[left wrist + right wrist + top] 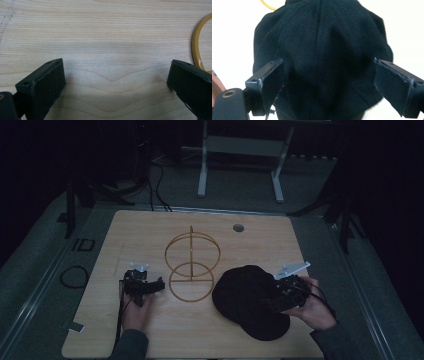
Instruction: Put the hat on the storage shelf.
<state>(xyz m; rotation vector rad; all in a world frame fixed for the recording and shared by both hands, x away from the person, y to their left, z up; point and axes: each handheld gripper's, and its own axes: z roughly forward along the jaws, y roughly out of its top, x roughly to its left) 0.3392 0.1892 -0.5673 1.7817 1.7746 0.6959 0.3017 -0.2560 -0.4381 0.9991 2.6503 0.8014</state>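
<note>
Right gripper [328, 85] hangs over the black cap [322, 50] with its jaws spread wide on either side of the crown, closed on nothing yet; the cap lies directly ahead of and beneath it on the surface [150, 235], its brim toward the person's right hand [312, 307]. Left gripper [115, 82] is also wide open and empty, low over bare wood, with the gold wire stand [192, 265] just off its right jaw — in the left gripper view one yellow ring [197, 45] curves in at that edge.

Judging from this, the work in hand is getting hold of the cap, probably to set it on the stand. The risks lie in the fabric. A soft crown bunches, so the jaws could pinch only a loose fold and let the cap sag or slip as it rises. Closing too high may crush the crown flat. The stand looks light and thin — a nudge from the left gripper so close beside it, or a cap dragged against its rings, could tip or slide it.
</note>
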